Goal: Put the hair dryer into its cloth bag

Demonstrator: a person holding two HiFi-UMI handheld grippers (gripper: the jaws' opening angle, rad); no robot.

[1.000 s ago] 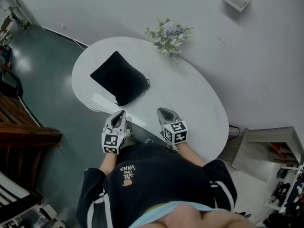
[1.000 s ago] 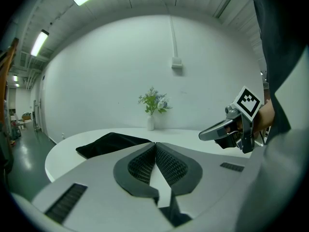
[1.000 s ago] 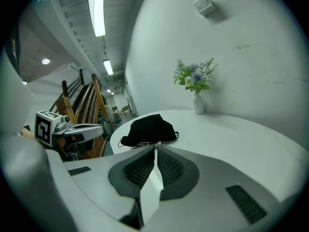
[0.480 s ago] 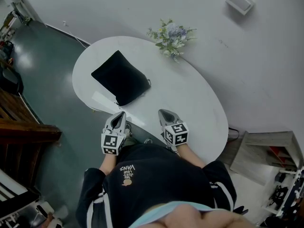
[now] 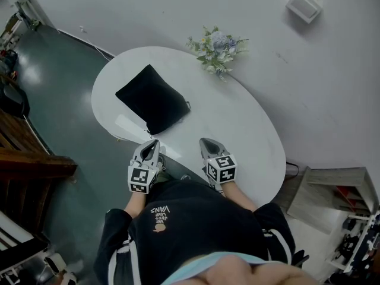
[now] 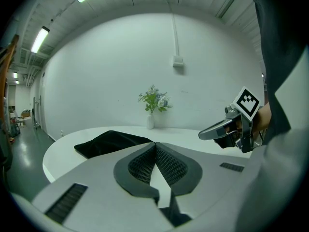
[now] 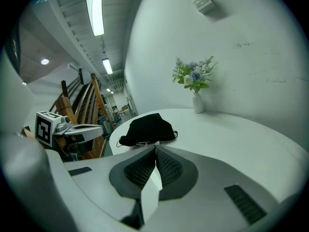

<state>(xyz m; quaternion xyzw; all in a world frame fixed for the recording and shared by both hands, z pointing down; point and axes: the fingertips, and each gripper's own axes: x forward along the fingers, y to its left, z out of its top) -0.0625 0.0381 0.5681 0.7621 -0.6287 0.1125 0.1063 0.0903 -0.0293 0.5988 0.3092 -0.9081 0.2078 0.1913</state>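
Left hand-held gripper (image 5: 152, 142): we hold it at the desk's (image 5: 243, 129) near edge, jaws together, empty.
Right hand-held gripper (image 5: 206, 141): likewise closed, empty.
Cloth bag (image 5: 153, 98): lies on the desk, well apart from both.

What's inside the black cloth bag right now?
Nothing of its inside shows: the black cloth bag lies bulging on the white table, its cloth covering any contents. No hair dryer is in view outside it.

one white table (image 5: 249, 129). one black cloth bag (image 5: 152, 98) on it, toward ten o'clock. one bunch of flowers (image 5: 217, 45) at twelve o'clock. two grippers at six o'clock: left gripper (image 5: 152, 143), right gripper (image 5: 204, 142). one box (image 5: 304, 5) on the wall (image 5: 332, 88), at two o'clock.
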